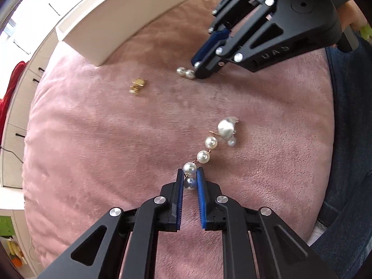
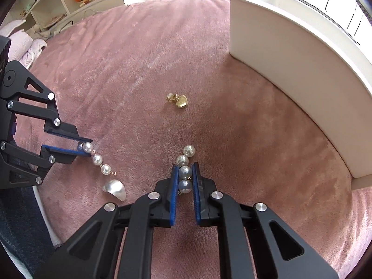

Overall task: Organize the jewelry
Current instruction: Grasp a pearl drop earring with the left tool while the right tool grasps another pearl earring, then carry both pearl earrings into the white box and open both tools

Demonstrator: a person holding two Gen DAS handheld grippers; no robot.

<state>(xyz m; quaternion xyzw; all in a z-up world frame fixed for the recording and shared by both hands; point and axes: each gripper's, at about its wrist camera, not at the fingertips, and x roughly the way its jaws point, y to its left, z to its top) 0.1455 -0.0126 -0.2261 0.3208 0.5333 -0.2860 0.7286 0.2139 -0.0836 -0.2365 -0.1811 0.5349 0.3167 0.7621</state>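
Both pairs of jaws stand closed on pearls. In the left wrist view our left gripper (image 1: pixel 189 176) has its blue-padded fingers (image 1: pixel 179 197) clamped on the end beads of a white pearl drop earring with a large silver shell-shaped top (image 1: pixel 210 147); the strand runs out toward one o'clock and ends in the shell top, which lies on the pink plush cushion (image 1: pixel 104 151). In the right wrist view our right gripper (image 2: pixel 185 174) is likewise shut on the near beads of a second white pearl strand earring (image 2: pixel 185 162), whose two free pearls lie just beyond the fingertips at twelve o'clock.

Farther out, a small gold heart-shaped earring pair (image 2: pixel 177 100) lies alone on the cushion, at twelve o'clock from the right gripper and at eleven o'clock in the left view. At one to three o'clock in the right view stands the white rectangular open-topped box (image 2: pixel 290 65), well apart from both grippers; its inside is not shown.

We judge the step in hand to be the grasp of the two pearl earrings, both not yet lifted clear. The next move probably calls for raising each strand without letting beads slip, then carrying it over the box wall; the dangling shell top may swing or snag the plush.
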